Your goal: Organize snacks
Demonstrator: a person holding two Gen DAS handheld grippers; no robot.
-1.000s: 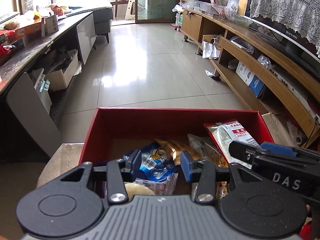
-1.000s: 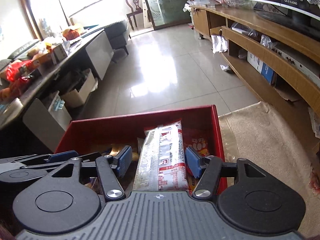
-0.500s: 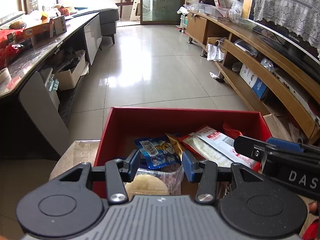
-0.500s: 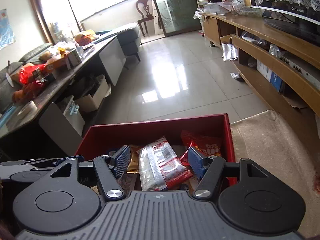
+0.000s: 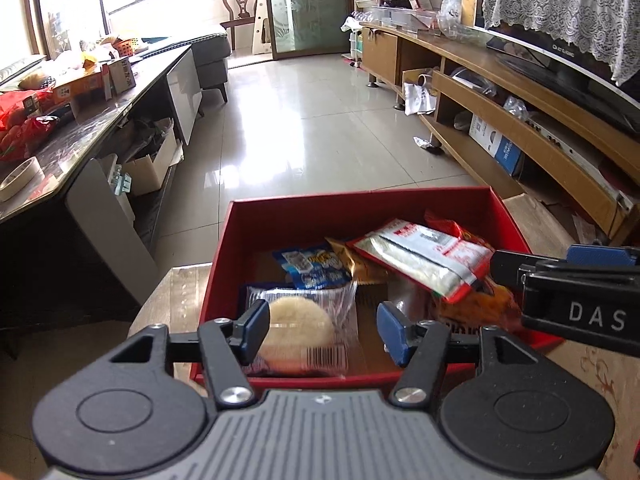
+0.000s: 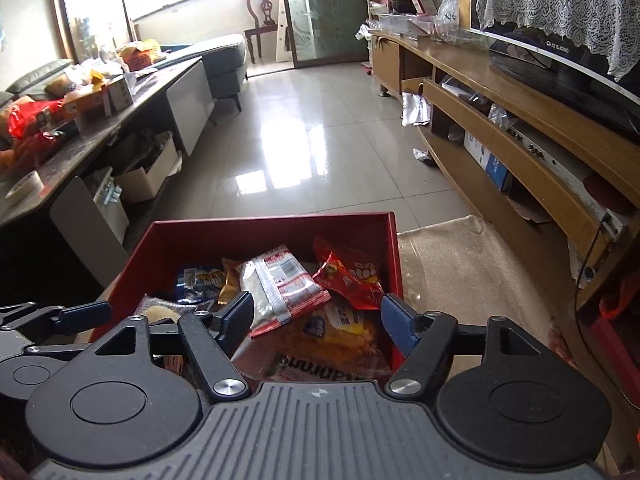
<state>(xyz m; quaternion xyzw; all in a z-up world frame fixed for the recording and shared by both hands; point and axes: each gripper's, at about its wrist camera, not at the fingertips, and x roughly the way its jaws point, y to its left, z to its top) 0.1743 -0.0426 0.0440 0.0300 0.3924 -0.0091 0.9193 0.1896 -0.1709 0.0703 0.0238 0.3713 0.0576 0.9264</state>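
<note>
Both claws releasing above the red cardboard snack box (image 5: 280,216).
My left claw (image 5: 320,330) and right claw (image 6: 316,322) are opening, empty; red-and-silver foil packet (image 6: 280,288) lies at 12 o'clock.

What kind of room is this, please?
Most likely a home living room. A television stands on a long wooden cabinet, a sofa sits at the far end beside a wooden chair, and the floor is glossy tile.

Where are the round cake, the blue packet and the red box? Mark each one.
Round cake (image 5: 298,322), left wrist view, centre of the pale disc in its clear wrapper.
Blue packet (image 5: 316,266), left wrist view, middle of its printed face.
Red box (image 5: 352,216), left wrist view, inside of the far wall.
</note>
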